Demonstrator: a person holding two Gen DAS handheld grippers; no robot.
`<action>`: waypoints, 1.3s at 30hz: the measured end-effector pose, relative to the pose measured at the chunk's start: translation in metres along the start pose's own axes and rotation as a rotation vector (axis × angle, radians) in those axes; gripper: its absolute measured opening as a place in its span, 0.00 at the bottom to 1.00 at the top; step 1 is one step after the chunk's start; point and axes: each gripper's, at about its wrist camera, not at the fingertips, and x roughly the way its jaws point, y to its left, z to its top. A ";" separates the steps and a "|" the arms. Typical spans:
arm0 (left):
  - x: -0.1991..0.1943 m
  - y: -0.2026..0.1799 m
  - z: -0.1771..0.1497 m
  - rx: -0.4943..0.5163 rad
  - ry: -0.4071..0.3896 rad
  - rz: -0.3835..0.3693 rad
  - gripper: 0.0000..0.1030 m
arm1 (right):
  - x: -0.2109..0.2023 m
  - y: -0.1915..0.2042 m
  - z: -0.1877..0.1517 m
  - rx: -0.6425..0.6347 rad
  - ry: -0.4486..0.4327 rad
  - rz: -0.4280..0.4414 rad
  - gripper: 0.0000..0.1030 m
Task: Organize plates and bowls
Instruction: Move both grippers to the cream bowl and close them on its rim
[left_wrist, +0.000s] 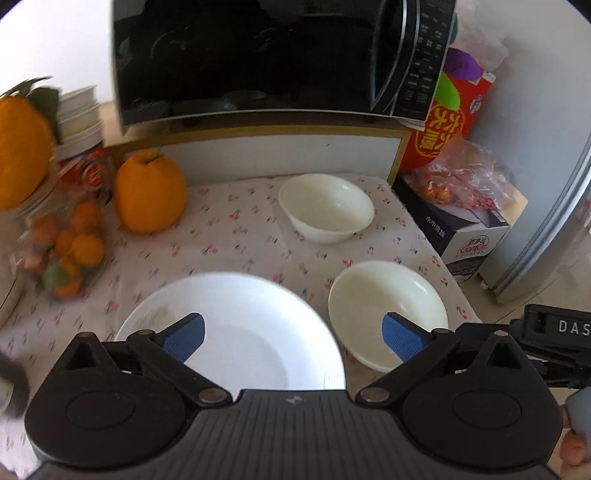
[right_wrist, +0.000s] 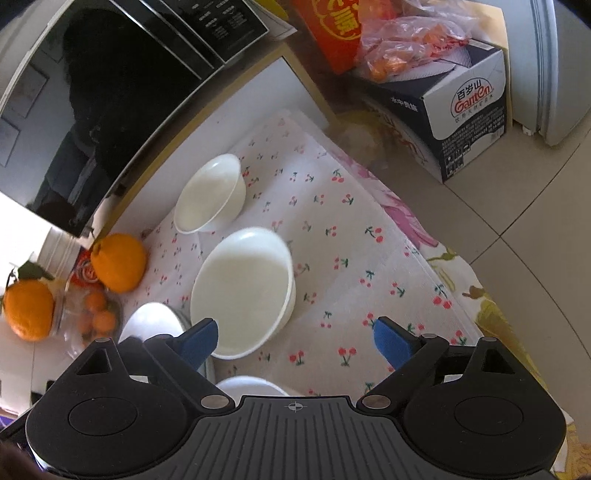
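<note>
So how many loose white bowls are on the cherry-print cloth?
2: far bowl near the microwave shelf, near bowl beside the plate. Stacked crockery at the left edge may include more.

left claw (left_wrist: 293, 338) jaws spread wide; right claw (right_wrist: 295, 341) likewise.

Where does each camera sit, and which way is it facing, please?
Left wrist: on the left gripper, looking down at the white plate, toward the microwave; jaws open.
Right wrist: on the right gripper, above the cherry-print cloth; jaws open.
Shared: near bowl, far bowl.
</note>
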 end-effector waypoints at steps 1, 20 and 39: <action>0.003 -0.001 0.001 0.012 -0.019 -0.004 0.99 | 0.002 0.001 0.001 0.001 -0.003 -0.003 0.90; 0.048 -0.001 0.013 0.106 -0.033 -0.143 0.55 | 0.042 0.006 0.007 0.033 0.007 -0.083 0.90; 0.058 -0.022 0.003 0.218 0.007 -0.173 0.27 | 0.043 0.009 0.009 -0.047 0.016 -0.078 0.53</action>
